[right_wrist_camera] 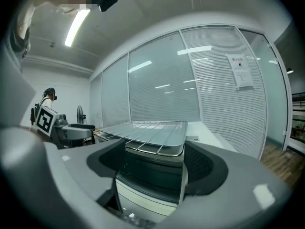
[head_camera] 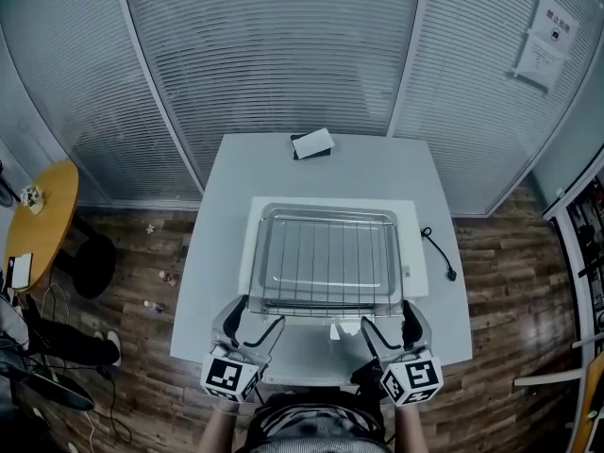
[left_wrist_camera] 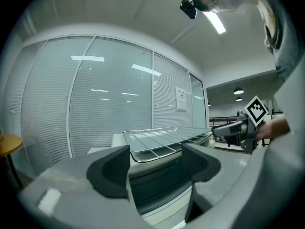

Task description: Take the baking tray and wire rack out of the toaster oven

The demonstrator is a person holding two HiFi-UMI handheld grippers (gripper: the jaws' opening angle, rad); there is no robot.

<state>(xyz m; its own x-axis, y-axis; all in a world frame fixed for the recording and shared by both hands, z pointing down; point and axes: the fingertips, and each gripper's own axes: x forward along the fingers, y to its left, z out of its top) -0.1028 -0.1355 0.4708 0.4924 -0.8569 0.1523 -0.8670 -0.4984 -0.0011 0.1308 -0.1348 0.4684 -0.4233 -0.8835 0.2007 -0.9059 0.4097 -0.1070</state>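
Observation:
On top of the white toaster oven (head_camera: 413, 253) lies the metal baking tray (head_camera: 330, 286), and the wire rack (head_camera: 326, 248) rests in it. The tray (left_wrist_camera: 143, 149) and rack (left_wrist_camera: 164, 137) show just beyond the left jaws, as tray (right_wrist_camera: 174, 137) and rack (right_wrist_camera: 143, 140) do beyond the right jaws. My left gripper (head_camera: 253, 327) (left_wrist_camera: 157, 163) hovers open before the oven's front left corner. At the front right corner, my right gripper (head_camera: 387, 328) (right_wrist_camera: 155, 168) is open too. Neither touches anything. The oven's dark glass front (right_wrist_camera: 152, 173) faces both; whether the door is shut I cannot tell.
The oven stands on a white table (head_camera: 226, 215). A small dark-and-white object (head_camera: 312, 144) lies at its far edge and a black cable with plug (head_camera: 439, 253) to the oven's right. A round yellow table (head_camera: 42, 220) stands at left. Glass walls with blinds are behind.

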